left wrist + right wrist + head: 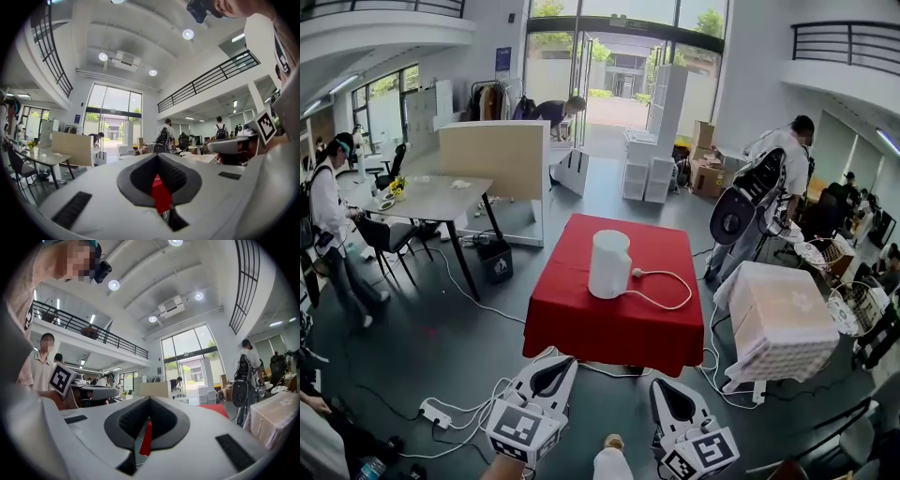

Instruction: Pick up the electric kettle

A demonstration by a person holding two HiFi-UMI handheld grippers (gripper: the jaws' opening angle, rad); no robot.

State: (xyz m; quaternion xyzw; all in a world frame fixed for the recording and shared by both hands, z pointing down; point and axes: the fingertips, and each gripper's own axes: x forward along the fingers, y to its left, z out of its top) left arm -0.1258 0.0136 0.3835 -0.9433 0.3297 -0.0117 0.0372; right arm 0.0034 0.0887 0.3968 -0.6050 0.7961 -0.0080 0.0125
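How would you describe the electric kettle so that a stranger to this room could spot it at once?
Find the table with the red cloth in the middle of the hall floor. The electric kettle stands near its centre: a plain white upright cylinder, its white cord looping to the right, the only thing on that cloth.

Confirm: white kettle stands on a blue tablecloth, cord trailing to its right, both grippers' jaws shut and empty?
Wrong on colour: the head view shows the tablecloth is red, not blue. The rest holds: the white kettle stands on it, the cord trails to its right, and the left gripper and right gripper have jaws shut and empty.
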